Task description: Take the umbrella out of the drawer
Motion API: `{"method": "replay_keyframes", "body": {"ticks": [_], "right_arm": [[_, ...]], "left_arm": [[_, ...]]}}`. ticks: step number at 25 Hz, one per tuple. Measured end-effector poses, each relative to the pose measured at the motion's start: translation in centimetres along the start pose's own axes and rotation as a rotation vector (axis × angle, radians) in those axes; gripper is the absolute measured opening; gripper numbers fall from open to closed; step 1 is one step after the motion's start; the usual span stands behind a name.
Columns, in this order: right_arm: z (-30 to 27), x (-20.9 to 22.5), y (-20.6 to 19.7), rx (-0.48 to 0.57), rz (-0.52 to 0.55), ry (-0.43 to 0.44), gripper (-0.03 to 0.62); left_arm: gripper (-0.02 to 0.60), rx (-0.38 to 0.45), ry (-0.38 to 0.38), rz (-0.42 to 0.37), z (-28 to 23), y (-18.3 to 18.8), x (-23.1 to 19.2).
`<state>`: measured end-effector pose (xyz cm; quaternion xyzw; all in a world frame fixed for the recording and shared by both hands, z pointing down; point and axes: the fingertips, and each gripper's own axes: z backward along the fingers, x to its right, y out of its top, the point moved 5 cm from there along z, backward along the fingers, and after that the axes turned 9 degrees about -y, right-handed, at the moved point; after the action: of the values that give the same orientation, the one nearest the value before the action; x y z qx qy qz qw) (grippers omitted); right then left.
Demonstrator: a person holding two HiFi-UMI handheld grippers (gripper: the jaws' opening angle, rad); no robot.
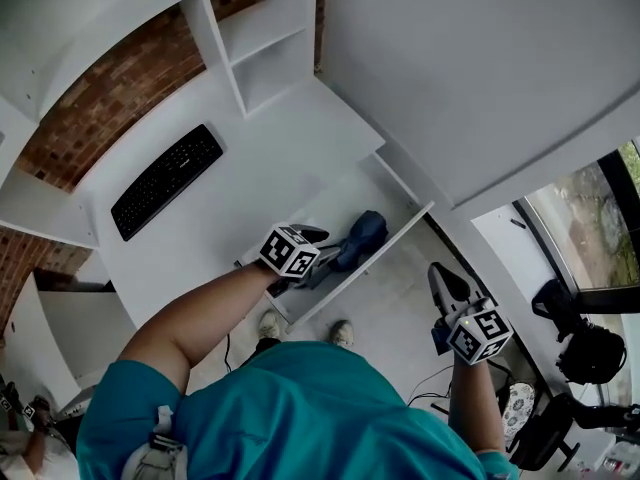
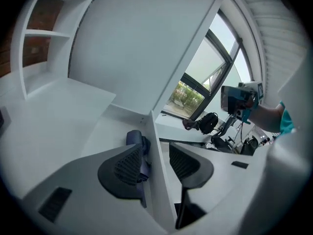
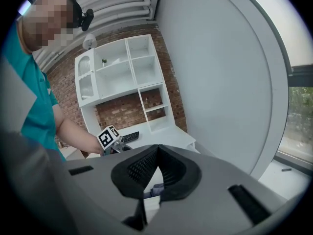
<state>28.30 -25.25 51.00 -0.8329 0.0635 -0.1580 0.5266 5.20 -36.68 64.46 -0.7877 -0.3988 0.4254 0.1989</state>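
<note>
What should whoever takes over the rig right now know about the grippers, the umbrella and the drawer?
Left gripper: open and empty, at the open drawer. A wall of the drawer stands between its jaws, and the umbrella lies beside its left jaw.
Right gripper: shut and empty, held off to the right of the desk.
Umbrella: blue, folded, lying in the drawer.
Done: drawer is open.
Left: close on the umbrella and lift it out.

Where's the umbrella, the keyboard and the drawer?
umbrella (image 1: 362, 236), head view, middle of its folded blue cloth.
keyboard (image 1: 166, 180), head view, middle of its keys.
drawer (image 1: 333, 199), head view, bare white floor inside.
</note>
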Motion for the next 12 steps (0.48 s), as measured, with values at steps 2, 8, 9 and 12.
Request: {"method": "replay_keyframes", "body": {"ticks": [2, 8, 9, 12], "right_arm": [[0.1, 0.7, -0.5, -0.009, -0.008, -0.01, 0.02], [0.9, 3.3, -2.8, -0.054, -0.037, -0.046, 0.02], [1.1, 3.7, -3.2, -0.059, -0.042, -0.054, 0.02], [1.7, 4.9, -4.2, -0.074, -0.054, -0.076, 0.02]], "left_arm": [[0.195, -0.05, 0.009, 0.014, -2.0, -0.4, -1.0], [0.272, -0.187, 0.028, 0.065, -8.2, -1.7, -3.8], [0.28, -0.206, 0.029, 0.077, -9.2, -2.0, -4.3], [0.297, -0.253, 0.036, 0.1, -11.9, -2.8, -5.5]]}}
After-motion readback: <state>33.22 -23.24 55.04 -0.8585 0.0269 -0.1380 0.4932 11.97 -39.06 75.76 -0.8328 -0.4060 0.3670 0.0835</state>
